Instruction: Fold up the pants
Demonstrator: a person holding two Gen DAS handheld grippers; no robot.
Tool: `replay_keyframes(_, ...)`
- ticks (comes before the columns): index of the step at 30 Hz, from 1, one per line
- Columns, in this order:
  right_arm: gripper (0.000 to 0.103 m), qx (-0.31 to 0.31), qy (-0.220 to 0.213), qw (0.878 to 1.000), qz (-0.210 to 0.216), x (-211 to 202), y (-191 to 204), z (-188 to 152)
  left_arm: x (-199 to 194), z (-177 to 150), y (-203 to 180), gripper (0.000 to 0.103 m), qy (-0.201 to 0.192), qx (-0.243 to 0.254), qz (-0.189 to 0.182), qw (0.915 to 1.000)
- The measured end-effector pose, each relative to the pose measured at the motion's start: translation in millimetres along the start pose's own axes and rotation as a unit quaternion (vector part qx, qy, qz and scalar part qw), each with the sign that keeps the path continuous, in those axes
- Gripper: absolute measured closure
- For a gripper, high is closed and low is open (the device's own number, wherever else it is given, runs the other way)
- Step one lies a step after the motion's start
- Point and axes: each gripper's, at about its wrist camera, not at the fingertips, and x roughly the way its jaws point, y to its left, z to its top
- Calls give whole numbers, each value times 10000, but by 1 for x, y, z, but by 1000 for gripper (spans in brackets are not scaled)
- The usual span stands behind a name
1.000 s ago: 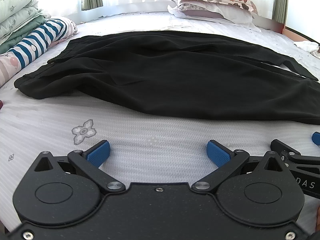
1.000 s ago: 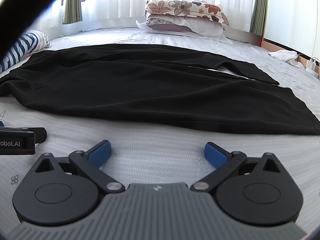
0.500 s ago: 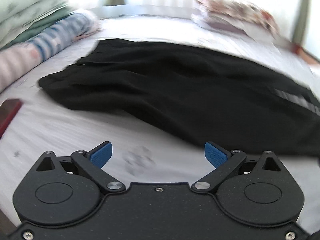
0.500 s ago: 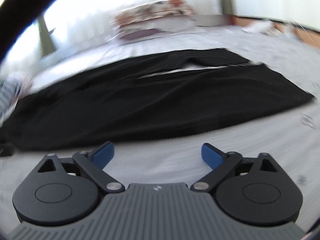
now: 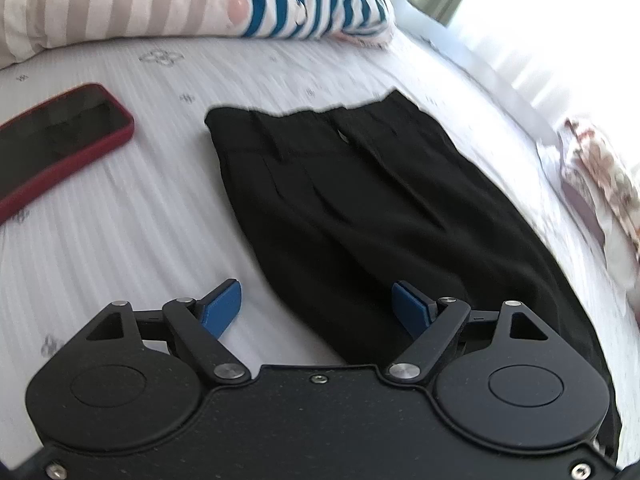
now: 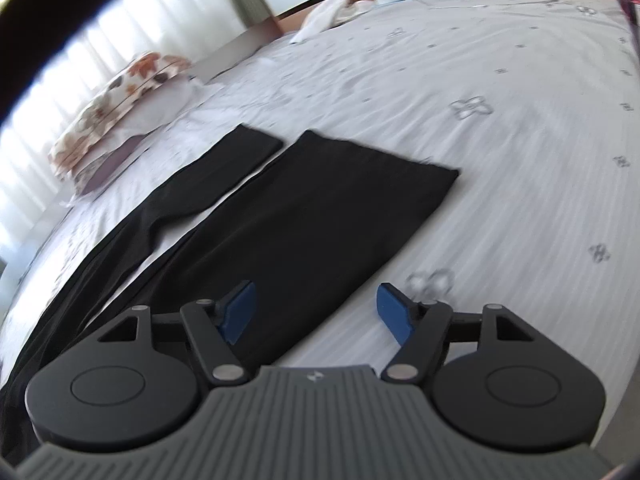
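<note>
We see the left gripper (image 5: 316,306) spread wide, grasping nothing, over the near edge of the black pants (image 5: 360,208), whose waistband lies toward 12 o'clock. A red-cased phone (image 5: 56,140) sits at 10 o'clock on the bed (image 5: 120,248). Our right gripper (image 6: 316,310) is released too, straddling the pant leg's edge; hems lie at 12 o'clock, floral pillows (image 6: 120,92) at 10.

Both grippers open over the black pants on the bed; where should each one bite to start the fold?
Likely the near edge. The left gripper takes the black pants near the waistband, the right gripper the near leg toward its hem; both approach from the bare white bedsheet side, where that edge lies flat and exposed.
</note>
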Motion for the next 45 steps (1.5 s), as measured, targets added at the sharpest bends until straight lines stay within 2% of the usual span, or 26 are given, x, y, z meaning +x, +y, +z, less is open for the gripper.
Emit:
replay_keyframes(4, 29, 289, -7, 9995, 97, 8, -14, 9, 12, 4, 2, 22, -110, -270, 101, 9995)
replay_keyframes(6, 36, 407, 29, 9989, 219, 17, -19, 14, 19, 5, -3, 22, -192, -186, 189, 9995)
replay_keyframes(10, 43, 497, -4, 9982, 339, 31, -20, 22, 26, 2, -14, 22, -362, 58, 417, 9985)
replay_keyframes(12, 58, 605, 19, 9978, 286, 40, -20, 24, 31, 1, -17, 23, -516, 99, 520, 9973)
replay_keyframes(13, 62, 681, 9, 9974, 249, 45, -21, 26, 32, 0, -19, 29, -581, 128, 594, 9965)
replay_keyframes(14, 68, 732, -29, 9971, 226, 47, -21, 27, 34, -1, -22, 42, -676, 179, 713, 9950)
replay_keyframes(15, 72, 760, -64, 9969, 213, 49, -21, 29, 35, -2, -24, 50, -756, 232, 896, 9928)
replay_keyframes(16, 73, 758, -87, 9969, 199, 50, -21, 30, 37, -3, -25, 66, -816, 280, 1059, 9906)
replay_keyframes(17, 73, 740, -113, 9970, 204, 52, -20, 31, 37, -4, -27, 77, -876, 338, 1200, 9883)
replay_keyframes(19, 68, 687, -145, 9974, 187, 56, -19, 31, 37, -6, -27, 77, -967, 416, 1199, 9872)
replay_keyframes(20, 56, 650, -147, 9976, 200, 57, -18, 32, 38, -7, -26, 76, -996, 439, 1175, 9871)
replay_keyframes(21, 50, 592, -124, 9978, 268, 61, -17, 33, 39, -7, -26, 74, -1016, 456, 1126, 9874)
replay_keyframes(23, 45, 409, -82, 9988, 268, 67, -9, 36, 40, -7, -26, 54, -1044, 438, 976, 9888)
replay_keyframes(25, 44, 231, -65, 9997, 70, 73, 1, 40, 42, -6, -25, 39, -1053, 347, 755, 9910)
replay_keyframes(26, 55, 214, -79, 9997, -6, 74, 4, 41, 43, -6, -26, 40, -1036, 296, 731, 9915)
replay_keyframes(27, 80, 188, -110, 9996, -159, 75, 9, 42, 44, -6, -28, 45, -1038, 256, 833, 9908)
replay_keyframes(28, 90, 148, -123, 9994, -281, 75, 11, 44, 43, -5, -30, 74, -1059, 204, 1054, 9886)
replay_keyframes(29, 94, 135, -135, 9994, -277, 75, 12, 46, 41, -4, -32, 89, -1092, 157, 1364, 9845)
replay_keyframes(31, 101, 14, -220, 9988, -433, 71, 14, 48, 35, -2, -29, 96, -1111, 43, 1268, 9857)
replay_keyframes(34, 101, -261, -637, 9935, -911, 56, 13, 53, 19, -3, -29, 96, -1351, 290, 1307, 9818)
replay_keyframes(36, 101, -207, -791, 9914, -1023, 46, 2, 60, 7, -3, -30, 96, -1499, 470, 1252, 9796)
replay_keyframes(39, 101, -20, -777, 9926, -937, 36, -15, 69, -8, -1, -31, 96, -1578, 563, 1192, 9786)
replay_keyframes(41, 99, 209, -520, 9966, -597, 32, -28, 73, -14, 0, -31, 96, -1573, 608, 1205, 9783)
replay_keyframes(42, 89, 413, -312, 9980, -357, 32, -36, 74, -14, 1, -31, 95, -1545, 629, 1219, 9784)
replay_keyframes(43, 85, 577, -205, 9979, -218, 30, -42, 73, -14, 0, -31, 95, -1523, 638, 1228, 9786)
replay_keyframes(45, 53, 839, -113, 9964, -78, 27, -52, 72, -12, 0, -31, 95, -1442, 626, 1273, 9793)
